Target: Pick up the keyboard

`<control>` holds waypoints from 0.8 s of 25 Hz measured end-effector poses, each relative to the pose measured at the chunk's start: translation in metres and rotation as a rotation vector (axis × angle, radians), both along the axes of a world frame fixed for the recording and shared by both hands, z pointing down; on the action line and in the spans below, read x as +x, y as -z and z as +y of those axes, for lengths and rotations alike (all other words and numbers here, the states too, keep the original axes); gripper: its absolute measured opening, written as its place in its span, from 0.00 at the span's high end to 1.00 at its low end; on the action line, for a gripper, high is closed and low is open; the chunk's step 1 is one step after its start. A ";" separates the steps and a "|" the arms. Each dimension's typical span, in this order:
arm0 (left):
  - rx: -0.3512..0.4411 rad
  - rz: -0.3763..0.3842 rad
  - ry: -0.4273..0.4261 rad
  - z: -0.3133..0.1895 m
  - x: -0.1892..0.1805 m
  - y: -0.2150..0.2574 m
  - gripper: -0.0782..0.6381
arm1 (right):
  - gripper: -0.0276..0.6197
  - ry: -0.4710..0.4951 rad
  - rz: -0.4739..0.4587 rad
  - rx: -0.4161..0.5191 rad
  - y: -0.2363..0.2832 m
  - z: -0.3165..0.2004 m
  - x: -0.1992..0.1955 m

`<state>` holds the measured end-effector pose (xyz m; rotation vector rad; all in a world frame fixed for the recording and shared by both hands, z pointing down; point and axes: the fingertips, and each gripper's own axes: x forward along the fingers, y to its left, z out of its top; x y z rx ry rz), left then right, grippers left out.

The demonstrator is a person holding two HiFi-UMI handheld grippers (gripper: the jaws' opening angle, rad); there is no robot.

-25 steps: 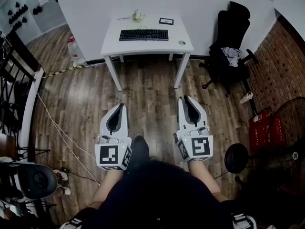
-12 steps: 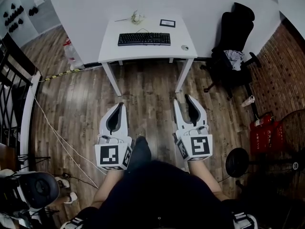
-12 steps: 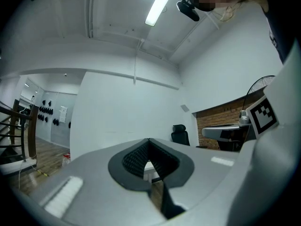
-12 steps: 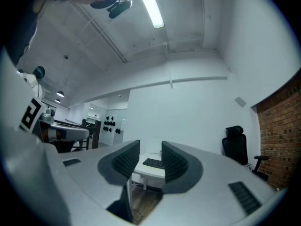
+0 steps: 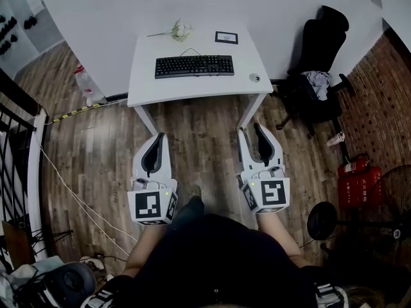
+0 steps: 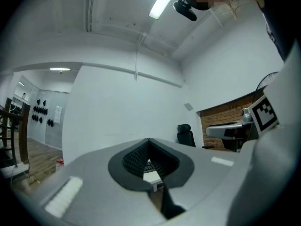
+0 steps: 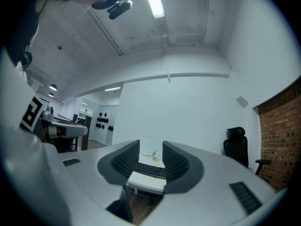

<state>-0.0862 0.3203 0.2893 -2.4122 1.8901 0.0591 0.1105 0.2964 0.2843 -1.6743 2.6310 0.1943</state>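
Black keyboard on white desk, brown wood-plank floor, red brick wall, black chair.

Too small to ID: round obj beside keyboard; card print unreadable.

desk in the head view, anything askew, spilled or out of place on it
Nothing stands out. The keyboard lies flat, parallel to the front edge of the white desk; a flower sprig and a small card sit behind it, nothing spilled.

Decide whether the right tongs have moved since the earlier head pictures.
Yes: the right tongs have come closer to the table, now beside its right leg. Their jaws have just been opening, empty.
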 end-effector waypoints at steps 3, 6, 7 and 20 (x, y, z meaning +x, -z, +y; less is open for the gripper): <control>0.002 -0.003 -0.017 -0.034 -0.012 0.001 0.88 | 0.75 -0.021 -0.003 -0.004 -0.002 -0.031 -0.009; 0.003 -0.012 -0.041 -0.066 -0.020 0.001 0.88 | 0.75 -0.042 -0.007 -0.005 -0.004 -0.060 -0.015; 0.002 -0.014 -0.047 -0.075 -0.023 0.000 0.88 | 0.75 -0.047 -0.006 -0.005 -0.004 -0.069 -0.017; -0.009 0.005 -0.063 -0.139 -0.039 -0.007 0.88 | 0.73 -0.050 -0.003 0.007 -0.005 -0.126 -0.035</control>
